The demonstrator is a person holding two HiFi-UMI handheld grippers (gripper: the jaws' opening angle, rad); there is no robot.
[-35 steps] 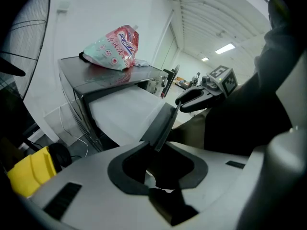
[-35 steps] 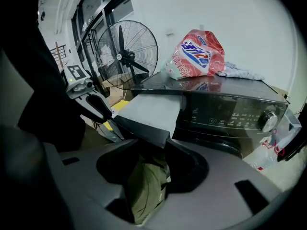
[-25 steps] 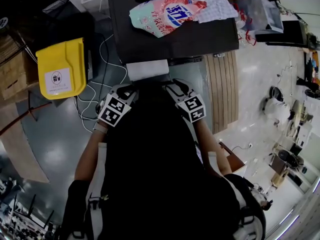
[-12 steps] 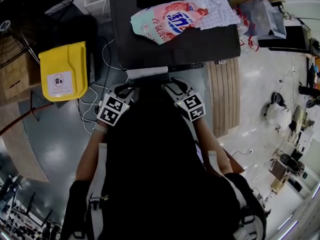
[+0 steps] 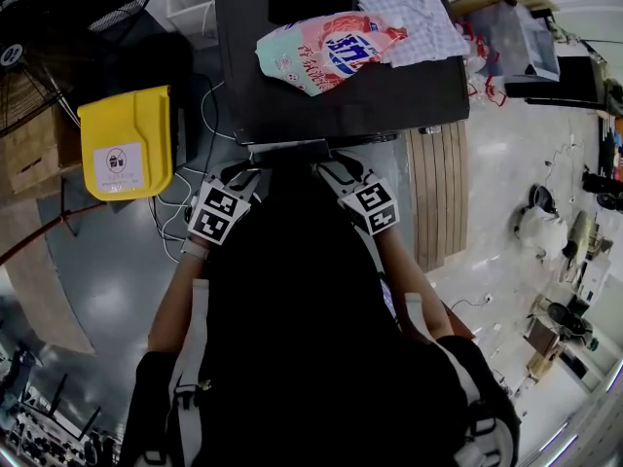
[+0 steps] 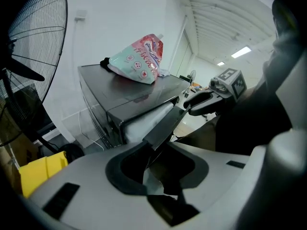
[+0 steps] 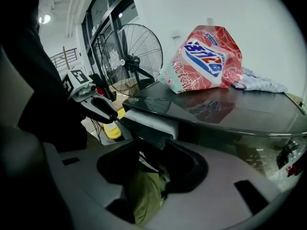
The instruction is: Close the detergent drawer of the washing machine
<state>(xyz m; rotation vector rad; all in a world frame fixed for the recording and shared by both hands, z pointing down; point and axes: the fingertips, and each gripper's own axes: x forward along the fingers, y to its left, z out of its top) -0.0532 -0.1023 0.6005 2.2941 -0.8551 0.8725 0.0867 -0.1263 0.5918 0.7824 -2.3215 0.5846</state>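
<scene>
The dark washing machine [image 5: 341,90] stands ahead of me. Its detergent drawer [image 5: 287,150] sticks out only a little, a white body [image 6: 144,122] behind a dark front panel [image 7: 148,140]. My left gripper [image 5: 248,170] is at the panel's left end and my right gripper [image 5: 329,168] at its right end. In both gripper views the panel runs into the hollow between the jaws, and the pads are hidden. The left jaws have just been opening, with the panel still between them. The right gripper holds the panel's other end.
A pink detergent bag [image 5: 326,52] and a checked cloth [image 5: 409,13] lie on the machine's top. A yellow bin [image 5: 125,144], white cables [image 5: 195,188] and a standing fan [image 5: 58,27] are on the left. A slatted wooden panel [image 5: 438,193] stands on the right.
The drawer has slid into the machine: its white body showed wide a second ago and is now almost hidden. Both grippers moved toward the machine with it.
</scene>
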